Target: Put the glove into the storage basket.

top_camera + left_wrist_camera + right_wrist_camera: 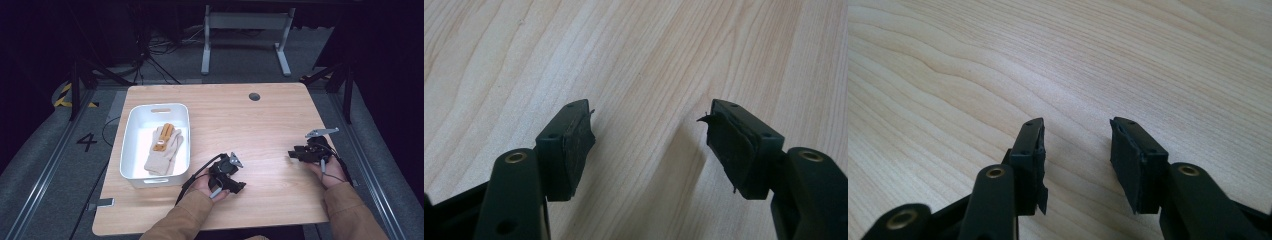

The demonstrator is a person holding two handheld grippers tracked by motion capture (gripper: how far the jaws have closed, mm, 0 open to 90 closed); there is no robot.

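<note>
my left tongs [649,130] released, empty | my right tongs [1077,150] released, empty | both low over bare counter [260,130]; gloves [163,149] in white bin [131,150] off my left tongs' left

The left gripper [239,187] is held low in the person's left hand [207,186], with the forearm brought in from the bottom edge in a tan sleeve. Its jaws are spread wide, and nothing is held between the pads [576,145]. The right gripper [292,154] is held in the right hand [327,172], well apart from the left one, and is pointed toward it. Its jaws are parted too, less widely, with nothing between them.
</note>
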